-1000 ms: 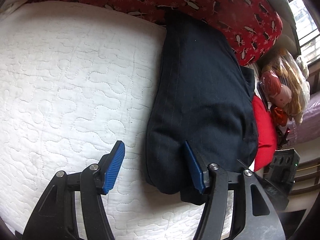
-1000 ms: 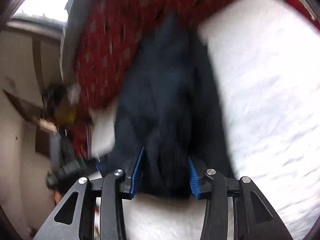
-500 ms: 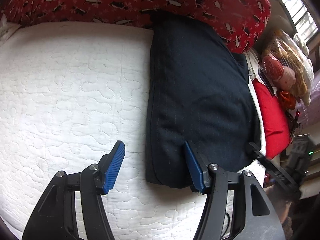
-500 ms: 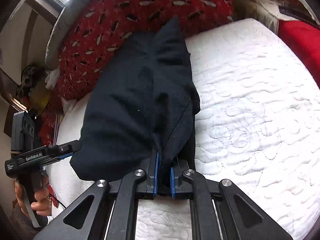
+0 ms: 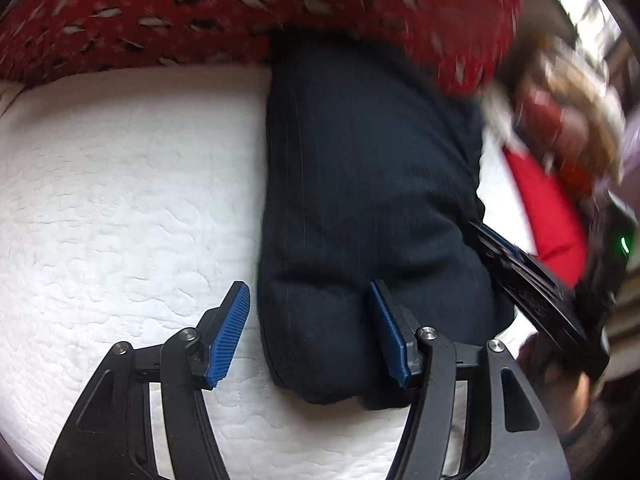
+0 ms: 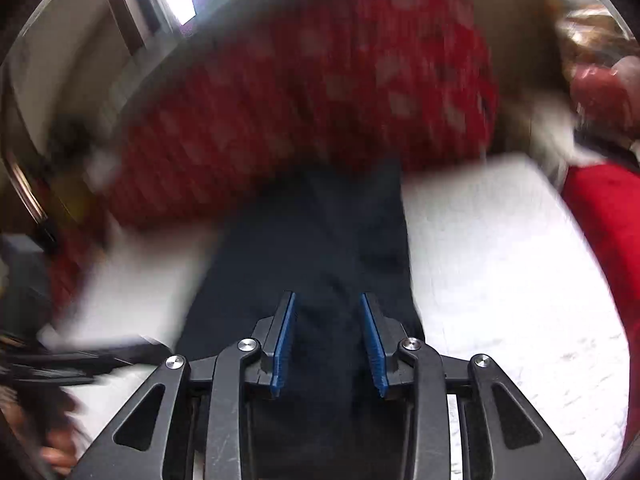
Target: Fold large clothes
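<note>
Folded dark navy garment (image 5: 372, 208) on white quilted mattress (image 5: 120, 200), far end against red patterned pillow (image 5: 240, 12), left gripper (image 5: 312, 332) spread wide at garment's near edge, right gripper (image 6: 328, 340) parted over the garment, gripping nothing.

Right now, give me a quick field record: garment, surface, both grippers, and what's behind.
garment: dark navy garment, folded into a long bundle, lying flat
surface: white quilted bed cover
left gripper: open, near end of bundle between its fingers, not clamped
right gripper: open, fingers either side of the fabric
behind: red patterned pillow at the bundle's far end
image quality: motion-blurred
</note>
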Demonstrator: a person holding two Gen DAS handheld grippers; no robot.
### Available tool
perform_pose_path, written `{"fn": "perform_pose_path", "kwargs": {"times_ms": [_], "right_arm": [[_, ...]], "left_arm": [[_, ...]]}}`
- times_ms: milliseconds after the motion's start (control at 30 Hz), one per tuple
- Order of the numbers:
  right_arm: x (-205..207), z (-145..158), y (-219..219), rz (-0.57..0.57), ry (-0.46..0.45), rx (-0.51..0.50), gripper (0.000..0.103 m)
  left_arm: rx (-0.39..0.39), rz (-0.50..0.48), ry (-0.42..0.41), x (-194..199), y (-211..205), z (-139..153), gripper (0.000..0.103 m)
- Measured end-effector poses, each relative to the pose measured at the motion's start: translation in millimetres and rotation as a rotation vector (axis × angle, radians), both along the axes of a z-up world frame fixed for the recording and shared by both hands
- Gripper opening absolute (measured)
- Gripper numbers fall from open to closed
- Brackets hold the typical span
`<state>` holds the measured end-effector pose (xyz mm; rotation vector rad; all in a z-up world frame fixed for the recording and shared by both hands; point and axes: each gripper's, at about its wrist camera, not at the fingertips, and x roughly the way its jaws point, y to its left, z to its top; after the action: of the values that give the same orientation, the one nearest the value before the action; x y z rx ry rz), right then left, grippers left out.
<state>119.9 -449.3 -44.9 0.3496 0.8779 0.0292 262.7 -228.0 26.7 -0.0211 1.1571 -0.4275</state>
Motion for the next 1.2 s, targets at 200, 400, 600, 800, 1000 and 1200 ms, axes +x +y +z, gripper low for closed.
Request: {"fn": "perform_pose_path", "kwargs": {"times_ms": [200,400,600,800,1000,1200], "right_arm": [[9.2,2.3,-9.7,0.034,0.052,0.001,0.029],[70.2,39.6,-41.1,-0.058,-0.062,0.063,0.037],[108.7,-10.9,-36.1,-0.056,0.080,-0.050,0.033],[100.2,-40.7,-75.8,-0.161,0.197,-0.002,0.035],[40.5,-28.5,-119.3,-0.183,0.070,0.388,0.057],[35.5,-61.4,-97.3,-0.097,0.142,0.512,0.065]], "left_arm": [[-0.135,-0.020,0.016,26.2,20.2,28.2,0.060],[-0.172,0.064,0.031,87.9,14.8,39.1,0.060],[-0.202,0.114,0.152,114.0,0.4,-5.1,0.064],[-0.398,0.154,0.277,118.9,32.3,-18.5,0.066],[-0.537,0.151,0.339,118.7,51.1,-22.2,0.065],[-0.526,0.127,0.366,112.8,31.8,-30.4,0.075]]}}
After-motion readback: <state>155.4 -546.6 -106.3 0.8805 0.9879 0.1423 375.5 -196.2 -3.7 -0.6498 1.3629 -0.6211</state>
